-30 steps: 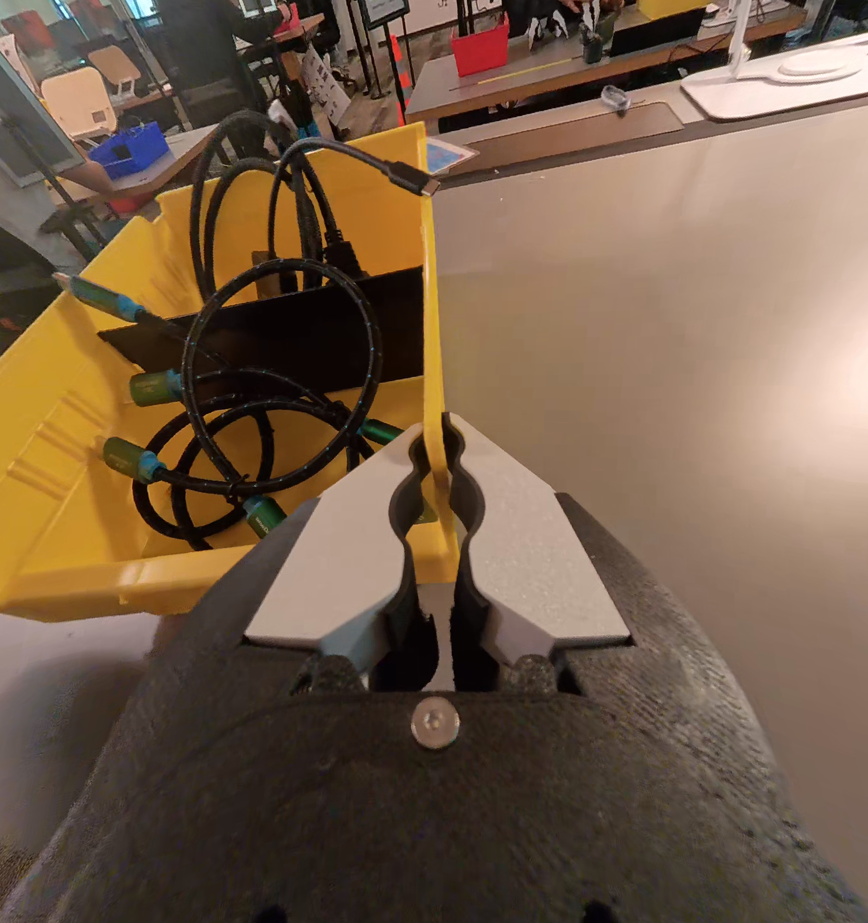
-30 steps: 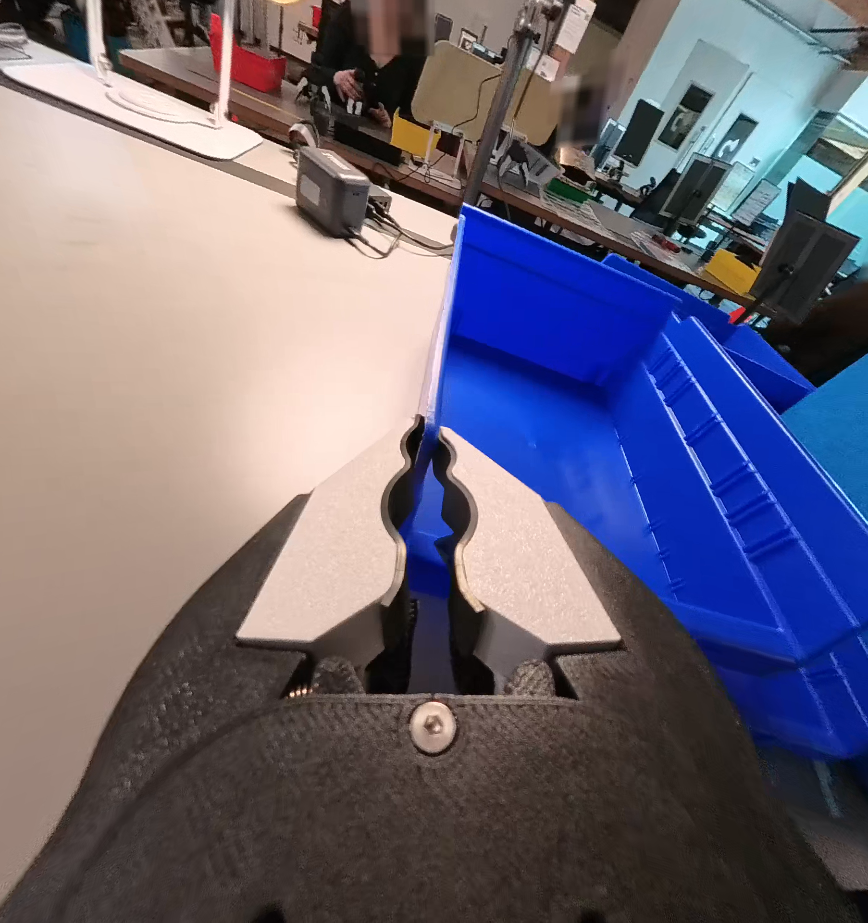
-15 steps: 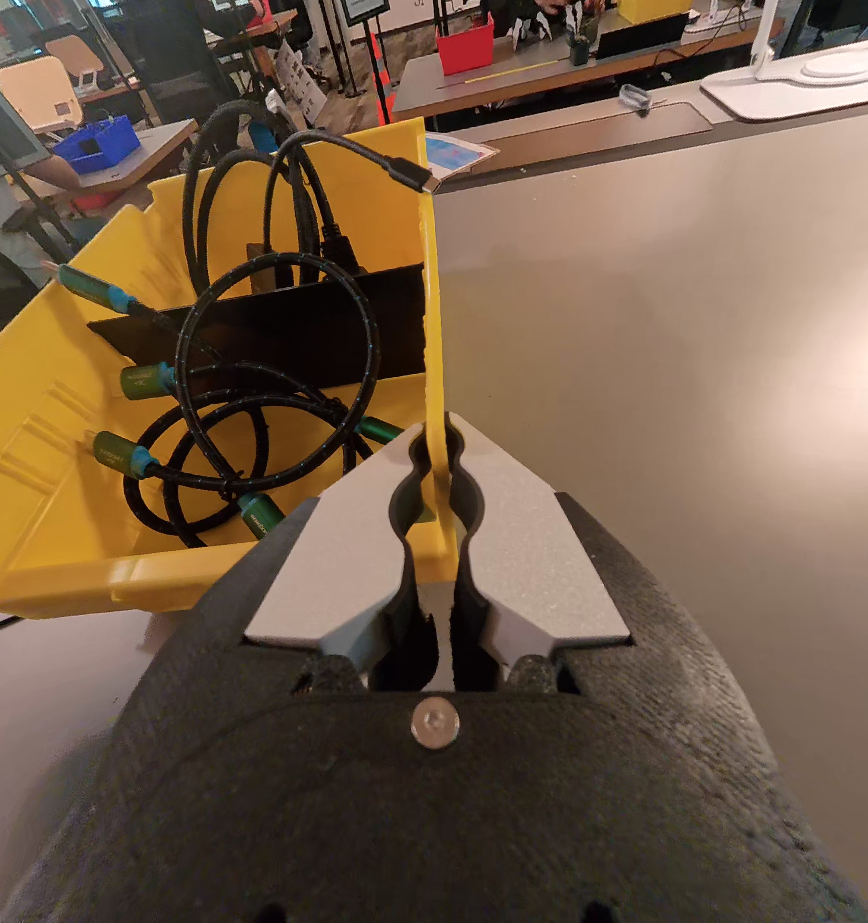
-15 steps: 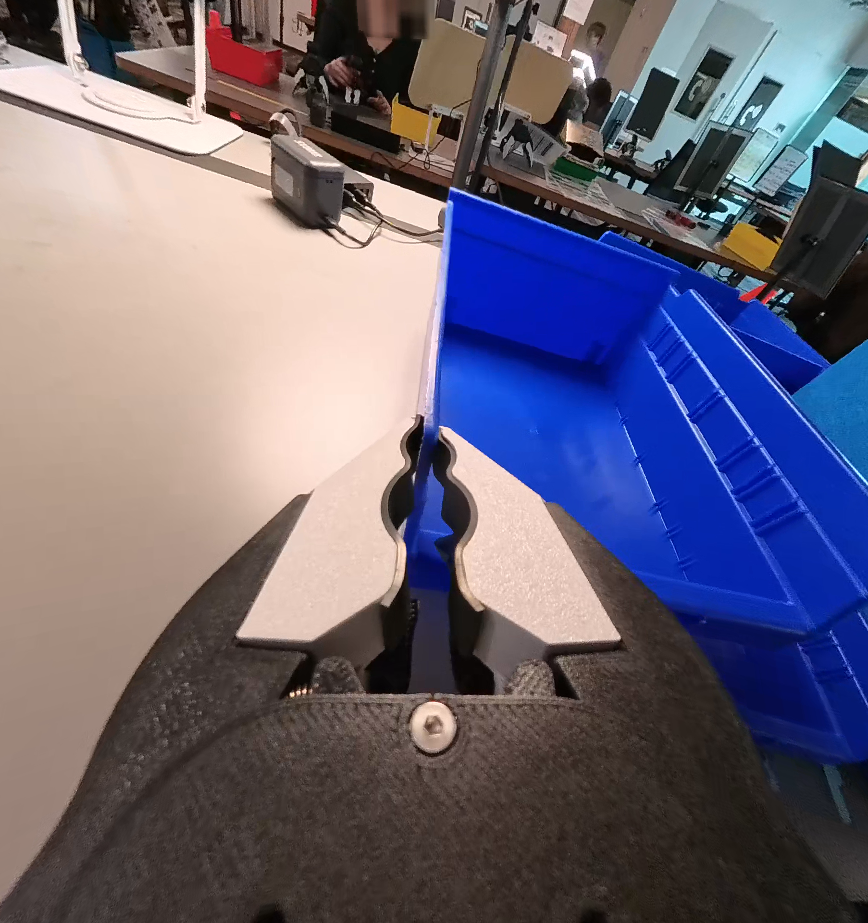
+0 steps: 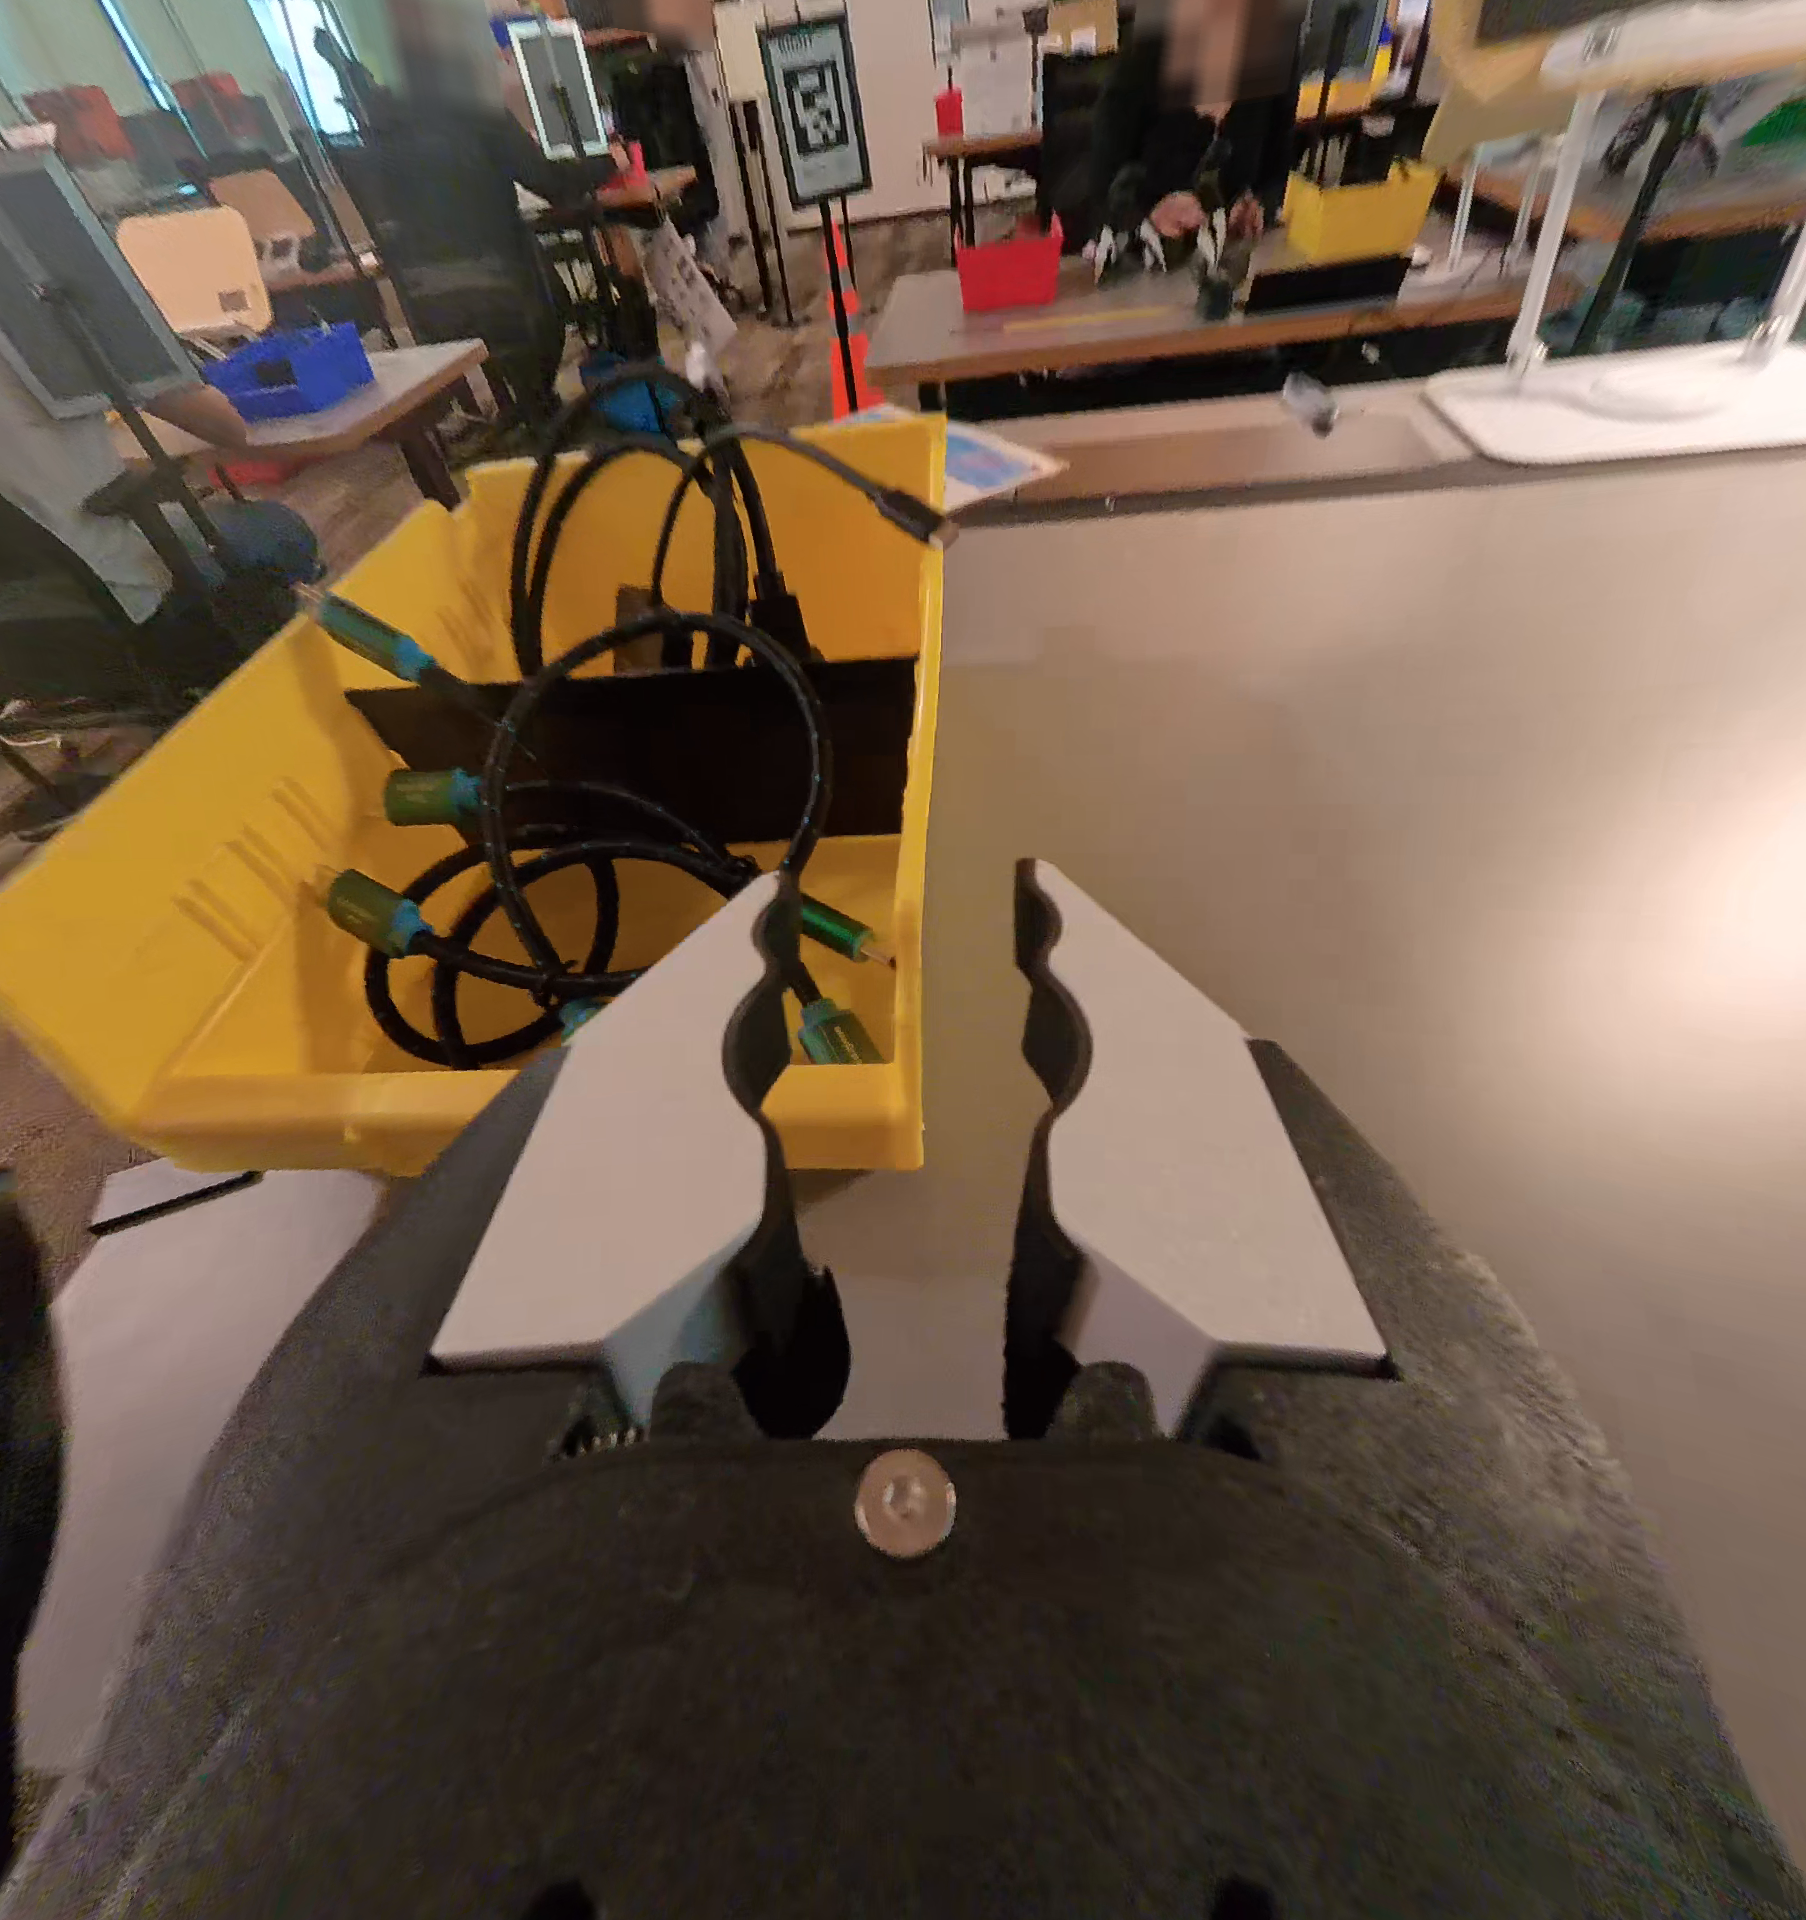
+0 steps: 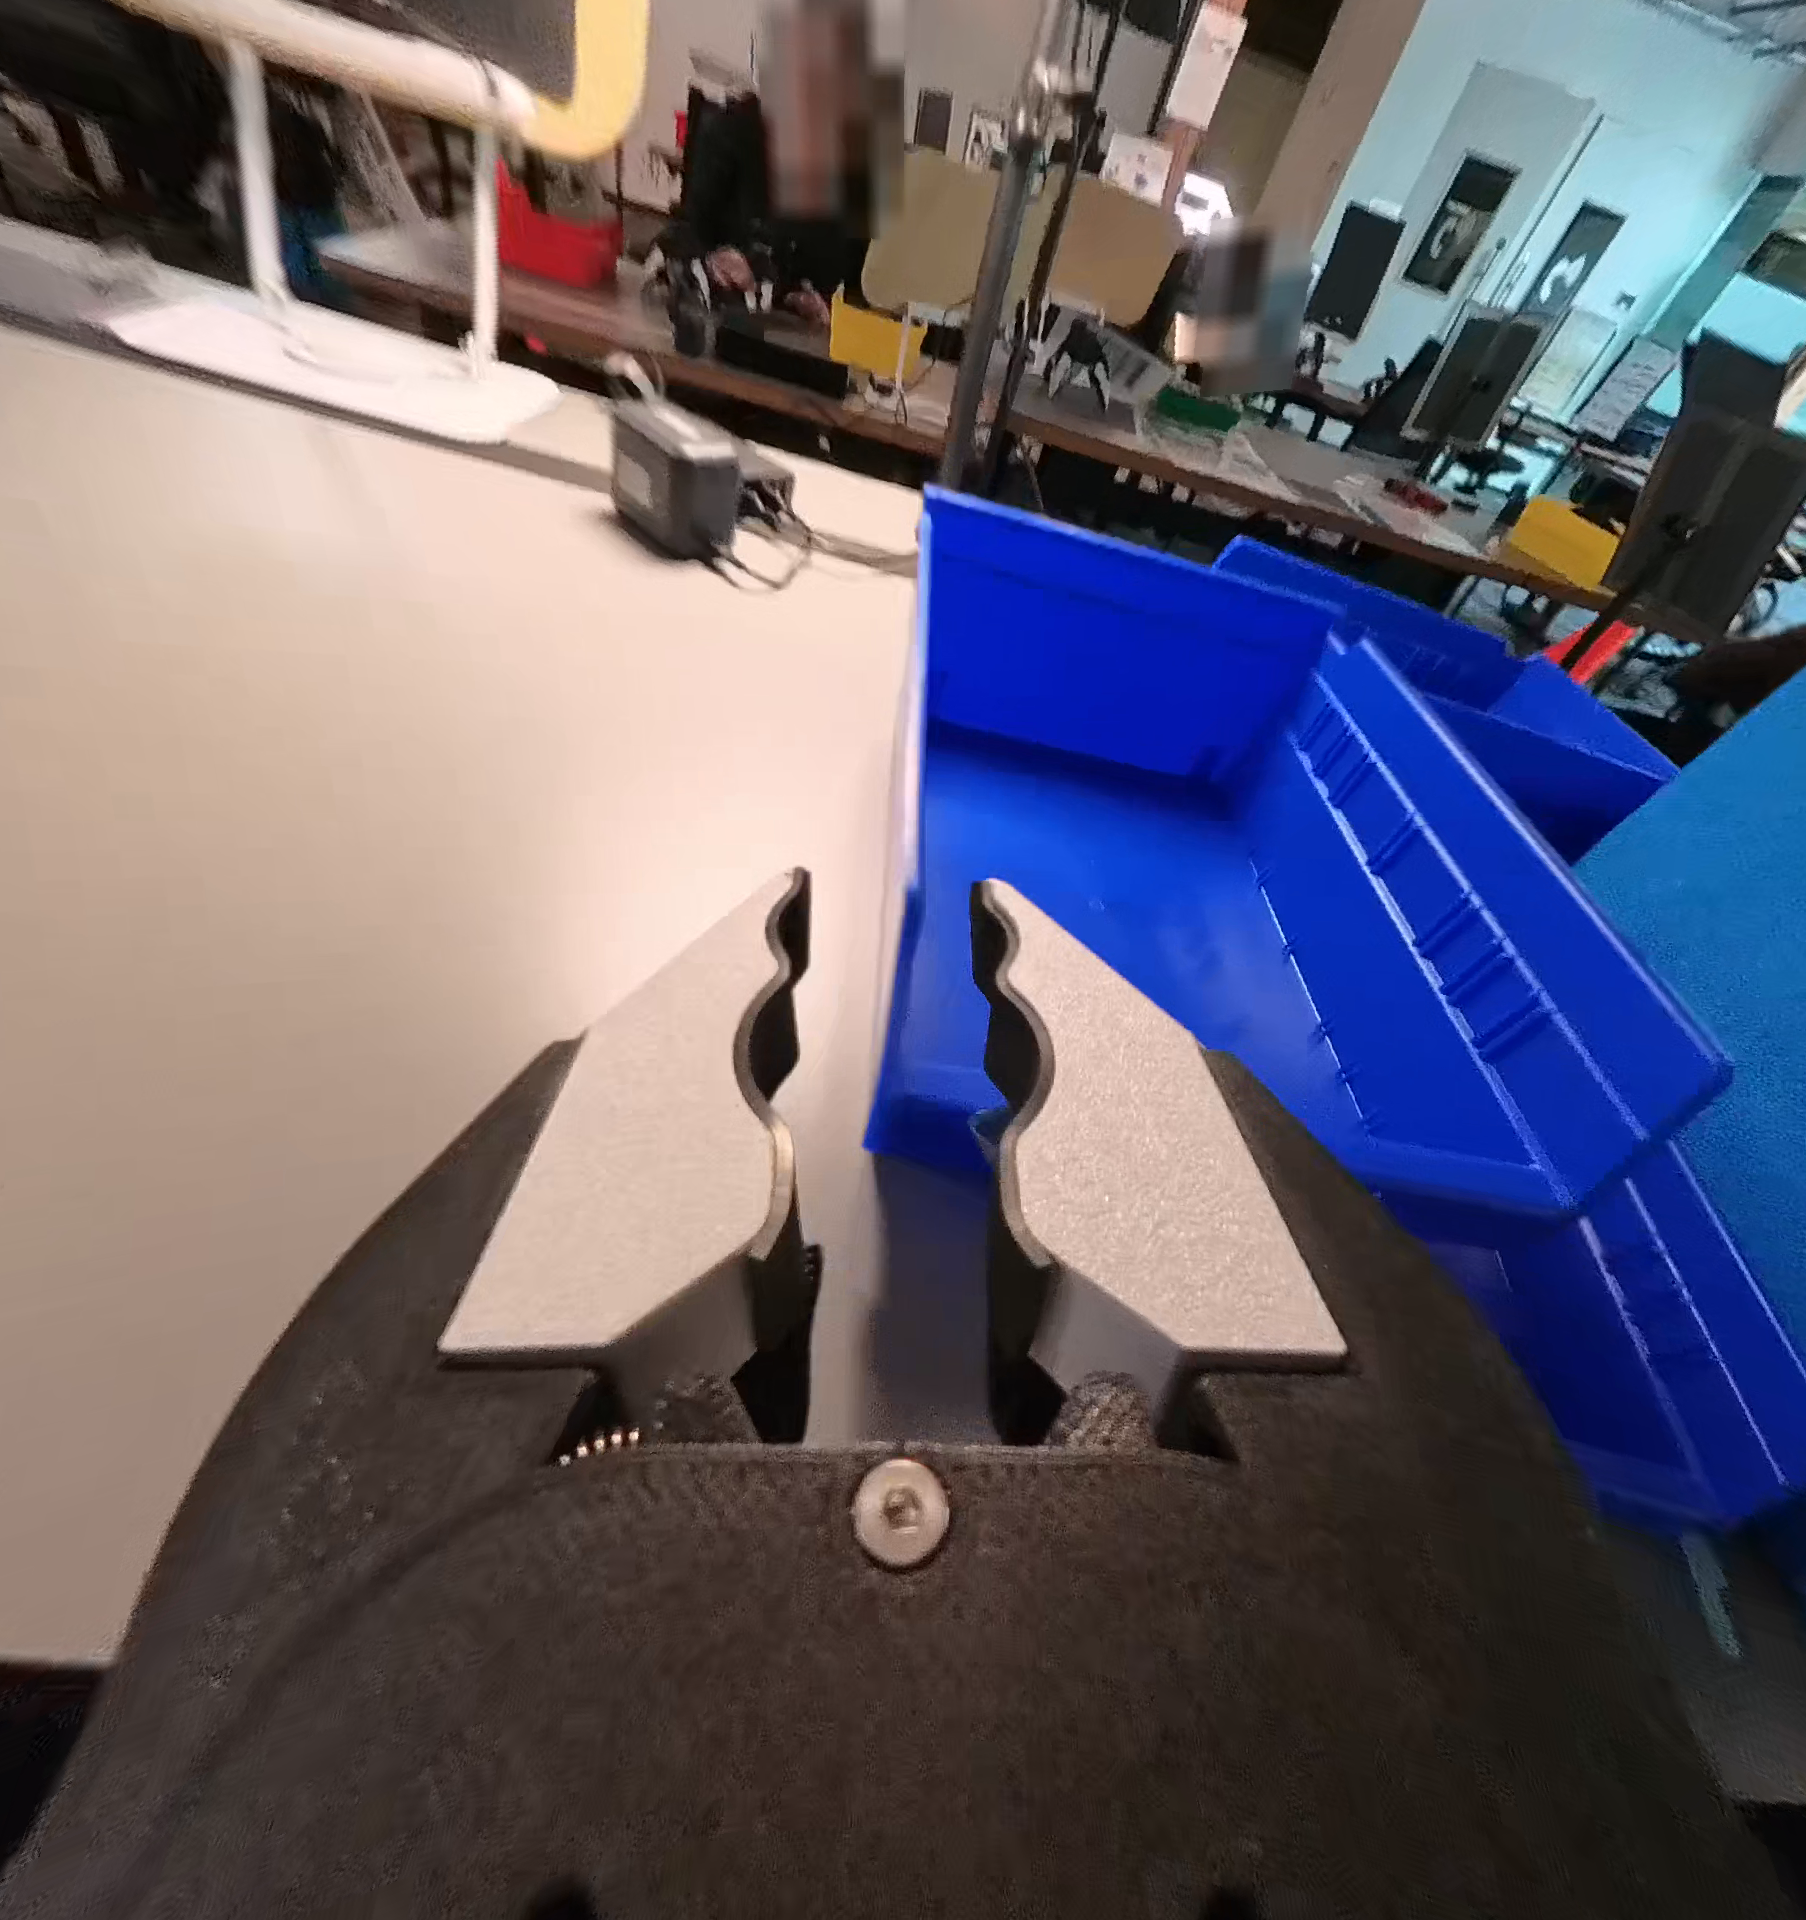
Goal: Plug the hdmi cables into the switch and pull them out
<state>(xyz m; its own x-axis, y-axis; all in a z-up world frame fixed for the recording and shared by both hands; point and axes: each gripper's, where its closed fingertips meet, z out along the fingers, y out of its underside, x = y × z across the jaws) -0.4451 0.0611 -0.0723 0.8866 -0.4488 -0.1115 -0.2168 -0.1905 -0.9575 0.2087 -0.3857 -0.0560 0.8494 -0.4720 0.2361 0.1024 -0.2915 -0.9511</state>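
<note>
The left gripper (image 5: 897,883) stands wide open with nothing between its grey fingers (image 5: 660,1122); its gap frames the right-hand wall of the yellow bin (image 5: 130,935) and bare grey tabletop (image 5: 1398,831). Whether a finger touches the bin I cannot tell. The right gripper (image 6: 888,894) is open too, somewhat less wide, holding nothing, its gap straddling the near left corner of a blue bin (image 6: 1117,644).

The HDMI cables (image 5: 660,790) lie coiled in the yellow bin, black braided cord with green plugs; I count about six plugs, the cords too tangled to number. A black divider (image 5: 670,727) crosses the bin. One yellow bin here, and at least two blue bins, a second (image 6: 1564,727) behind the first. A black power adapter (image 6: 670,488) sits farther back on the table.
</note>
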